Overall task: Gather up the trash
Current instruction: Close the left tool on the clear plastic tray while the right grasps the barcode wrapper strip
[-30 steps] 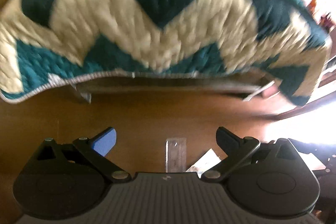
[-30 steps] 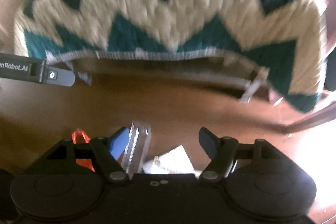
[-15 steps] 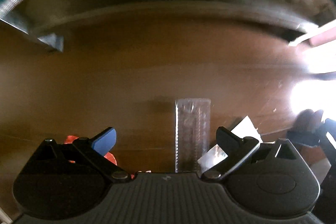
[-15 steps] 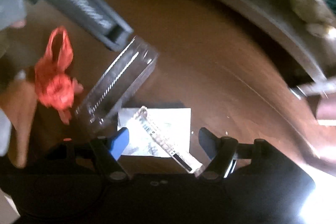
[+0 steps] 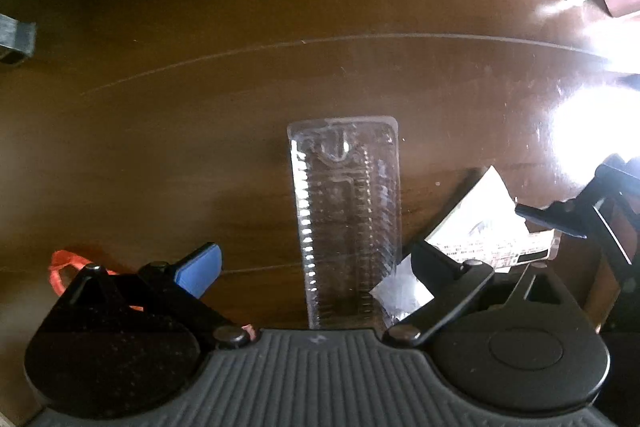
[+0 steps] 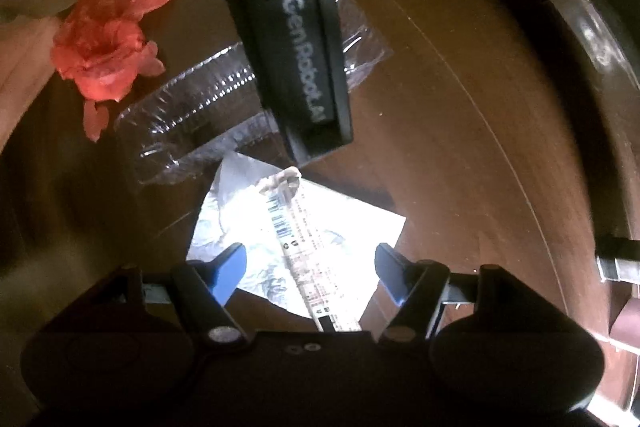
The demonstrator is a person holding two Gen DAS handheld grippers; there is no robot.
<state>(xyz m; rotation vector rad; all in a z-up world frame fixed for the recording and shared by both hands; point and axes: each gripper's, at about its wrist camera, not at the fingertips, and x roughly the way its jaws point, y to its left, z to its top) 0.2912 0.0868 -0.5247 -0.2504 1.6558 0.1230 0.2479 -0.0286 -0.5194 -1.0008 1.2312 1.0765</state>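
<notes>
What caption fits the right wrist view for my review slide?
Right gripper, closing, poised over a silver foil wrapper on a wooden floor, beside clear plastic packaging and crumpled red plastic.

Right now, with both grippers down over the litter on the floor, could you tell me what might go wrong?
1. The right gripper is closing astride the flat white wrapper; lying flush on the floor, it may slip out from under the pads.
2. The left gripper, open, straddles the clear tray, which may buckle or skid if squeezed.
3. The grippers are close together and could collide.
</notes>
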